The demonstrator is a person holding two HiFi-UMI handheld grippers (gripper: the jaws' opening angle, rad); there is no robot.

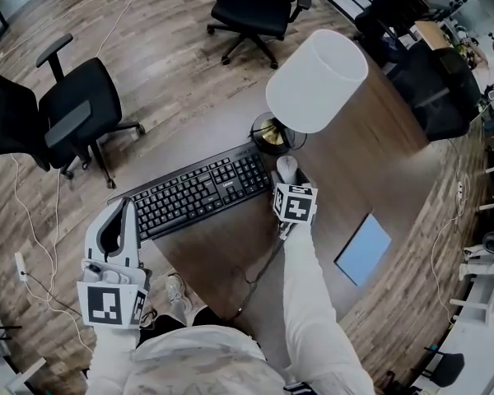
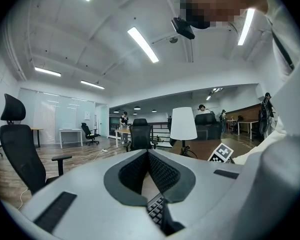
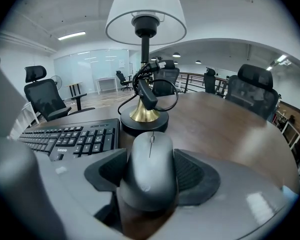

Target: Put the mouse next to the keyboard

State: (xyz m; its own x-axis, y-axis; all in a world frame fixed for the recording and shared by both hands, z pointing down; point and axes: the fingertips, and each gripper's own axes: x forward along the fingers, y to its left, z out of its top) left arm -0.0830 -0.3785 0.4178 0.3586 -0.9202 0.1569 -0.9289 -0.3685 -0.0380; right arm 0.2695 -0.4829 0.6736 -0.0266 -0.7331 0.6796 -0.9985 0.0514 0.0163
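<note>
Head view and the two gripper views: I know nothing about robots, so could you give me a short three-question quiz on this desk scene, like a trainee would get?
1. True or false: the right gripper is closed on the grey oval computer mouse.
2. In the right gripper view, what stands just beyond the mouse? A) the black-and-brass base of the white-shaded table lamp B) a blue pad C) an office chair
3. Fill in: in the head view, the black computer keyboard lies to the mouse's ____.
Key: 1 true; 2 A; 3 left.
</note>
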